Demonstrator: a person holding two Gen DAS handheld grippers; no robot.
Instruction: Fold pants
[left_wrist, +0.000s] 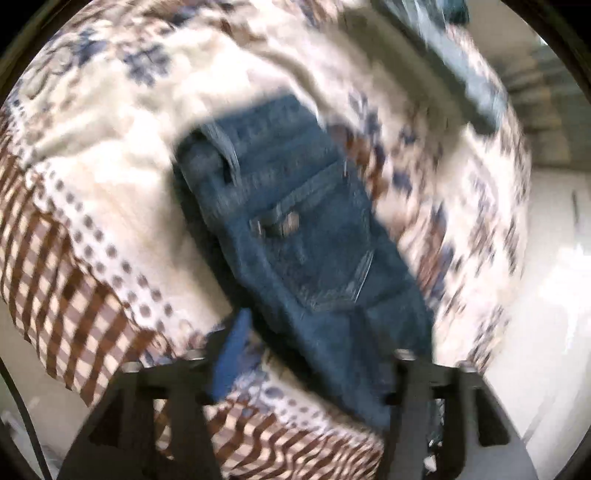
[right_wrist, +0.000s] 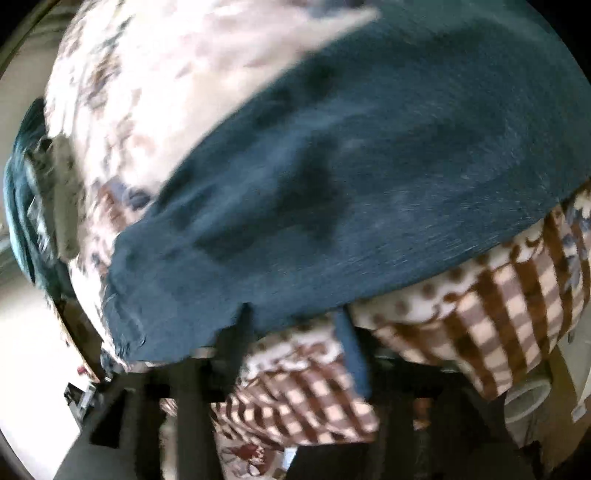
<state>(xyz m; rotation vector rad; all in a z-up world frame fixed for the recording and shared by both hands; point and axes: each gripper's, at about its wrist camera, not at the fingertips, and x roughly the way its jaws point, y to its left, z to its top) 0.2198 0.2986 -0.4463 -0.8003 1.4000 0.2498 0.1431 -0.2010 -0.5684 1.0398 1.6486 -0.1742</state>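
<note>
Dark blue jeans (left_wrist: 295, 229) lie on a patterned bedspread (left_wrist: 110, 155), back pocket and waistband up, running from the centre down to the right. My left gripper (left_wrist: 306, 365) is open just above them; its right finger (left_wrist: 410, 373) sits at the denim's lower end, its blue-padded left finger (left_wrist: 229, 354) over the bedspread. In the right wrist view a leg of the jeans (right_wrist: 351, 166) fills the frame, frayed hem at lower left. My right gripper (right_wrist: 295, 354) is open at the leg's near edge, which drapes over the finger tips. Both views are motion-blurred.
The bedspread (right_wrist: 498, 302) has a brown-and-cream checked border with dots and blue flowers, and hangs over the bed's edge. Pale floor (left_wrist: 554, 295) shows at the right of the left view. A white round object (right_wrist: 528, 398) stands below the bed edge.
</note>
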